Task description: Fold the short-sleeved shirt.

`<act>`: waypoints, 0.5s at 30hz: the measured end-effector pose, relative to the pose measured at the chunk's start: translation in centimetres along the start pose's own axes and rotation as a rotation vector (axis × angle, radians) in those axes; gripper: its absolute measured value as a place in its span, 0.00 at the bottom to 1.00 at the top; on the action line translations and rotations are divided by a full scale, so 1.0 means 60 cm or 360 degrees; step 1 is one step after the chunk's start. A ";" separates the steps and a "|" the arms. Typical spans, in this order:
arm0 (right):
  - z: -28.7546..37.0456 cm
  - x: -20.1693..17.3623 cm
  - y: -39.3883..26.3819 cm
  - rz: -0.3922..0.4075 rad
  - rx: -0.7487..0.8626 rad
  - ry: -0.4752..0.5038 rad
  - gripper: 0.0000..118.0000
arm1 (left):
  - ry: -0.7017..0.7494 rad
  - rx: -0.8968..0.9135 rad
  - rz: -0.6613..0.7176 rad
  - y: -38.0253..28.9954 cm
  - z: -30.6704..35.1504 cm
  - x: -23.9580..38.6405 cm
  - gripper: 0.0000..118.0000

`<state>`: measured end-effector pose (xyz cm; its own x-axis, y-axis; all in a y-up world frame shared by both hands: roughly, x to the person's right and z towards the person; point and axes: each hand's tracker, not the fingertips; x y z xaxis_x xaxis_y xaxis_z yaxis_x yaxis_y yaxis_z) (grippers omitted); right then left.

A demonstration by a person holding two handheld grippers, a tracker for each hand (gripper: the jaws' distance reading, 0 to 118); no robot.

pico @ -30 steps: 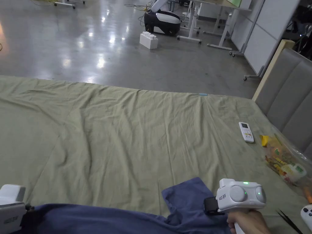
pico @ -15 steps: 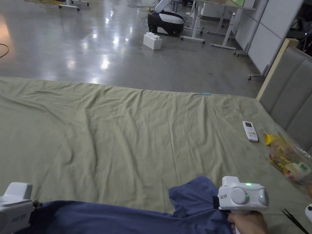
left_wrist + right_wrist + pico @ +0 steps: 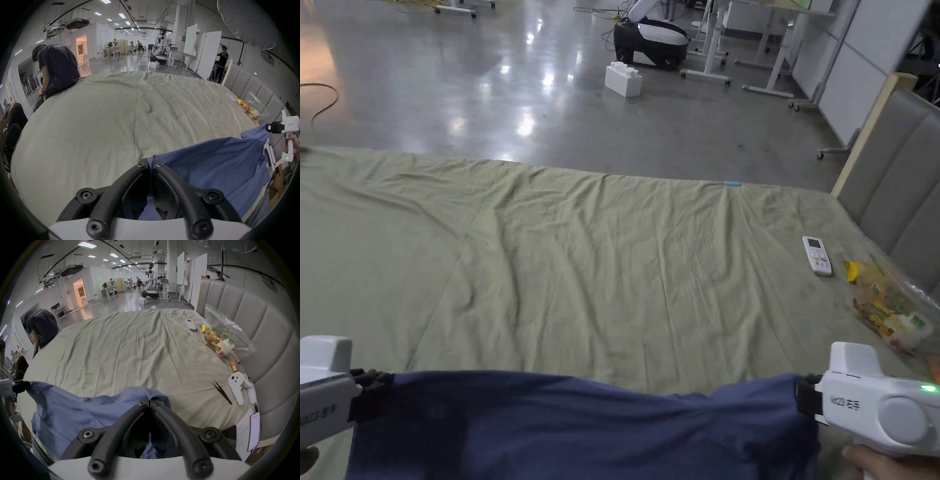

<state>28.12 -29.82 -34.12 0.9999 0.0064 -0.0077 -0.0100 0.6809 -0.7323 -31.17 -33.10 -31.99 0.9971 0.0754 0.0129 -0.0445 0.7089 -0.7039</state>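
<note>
Both the left gripper and right gripper pinch the blue shirt taut over the bed; uneven pulling could slip a corner free.

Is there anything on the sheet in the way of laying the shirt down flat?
Nothing visible: the sheet ahead of the shirt is bare. The remote and snack bag lie off to the right.

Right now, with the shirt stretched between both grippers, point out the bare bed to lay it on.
Free: the wide green sheet from the blue shirt to the far bed edge, and leftward. Crowded: the right side by the headboard, with the remote, snack bag, tweezers and white controller.
</note>
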 end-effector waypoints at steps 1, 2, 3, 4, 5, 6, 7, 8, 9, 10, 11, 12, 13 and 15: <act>0.016 0.003 -0.008 0.0008 0.0009 -0.0002 0.00 | -0.0018 0.0025 0.0010 -0.005 0.015 -0.003 0.04; 0.035 0.005 -0.018 0.0022 0.0007 -0.0008 0.00 | -0.0026 0.0035 0.0013 -0.011 0.030 -0.007 0.04; 0.052 0.007 -0.029 0.0020 0.0038 -0.0011 0.00 | -0.0024 0.0043 0.0019 -0.016 0.043 -0.009 0.04; 0.071 0.008 -0.040 0.0014 0.0048 -0.0018 0.00 | -0.0029 0.0064 0.0021 -0.024 0.058 -0.012 0.04; 0.088 0.009 -0.050 0.0020 0.0054 -0.0020 0.00 | -0.0034 0.0082 0.0026 -0.032 0.073 -0.015 0.04; 0.104 0.011 -0.062 0.0017 0.0071 -0.0019 0.00 | -0.0038 0.0086 0.0031 -0.037 0.087 -0.018 0.04; 0.121 0.014 -0.074 0.0014 0.0080 -0.0020 0.00 | -0.0038 0.0102 0.0037 -0.047 0.101 -0.021 0.04; 0.144 0.002 -0.080 0.0008 0.0078 -0.0035 0.00 | -0.0041 0.0117 0.0041 -0.055 0.114 -0.023 0.04; 0.161 -0.001 -0.092 0.0020 0.0074 -0.0039 0.00 | -0.0048 0.0114 0.0042 -0.064 0.125 -0.026 0.04; 0.174 0.000 -0.106 0.0017 0.0085 -0.0044 0.00 | -0.0053 0.0113 0.0047 -0.074 0.131 -0.039 0.04; 0.181 0.001 -0.117 0.0033 0.0054 -0.0042 0.00 | -0.0056 0.0114 0.0048 -0.084 0.139 -0.042 0.04; 0.180 0.014 -0.138 0.0007 0.0038 -0.0071 0.00 | -0.0063 0.0107 0.0045 -0.097 0.148 -0.043 0.04; 0.184 0.015 -0.154 0.0008 0.0022 -0.0071 0.00 | -0.0068 0.0090 0.0038 -0.110 0.154 -0.044 0.04; 0.185 0.015 -0.189 0.0033 -0.0051 -0.0100 0.00 | -0.0069 0.0052 0.0031 -0.132 0.157 -0.045 0.04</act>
<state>29.14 -29.37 -18.27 0.9976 0.0666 0.0189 -0.0296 0.6565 -0.7538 -34.08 -32.32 -19.79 0.9924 0.1191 0.0306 -0.0665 0.7294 -0.6808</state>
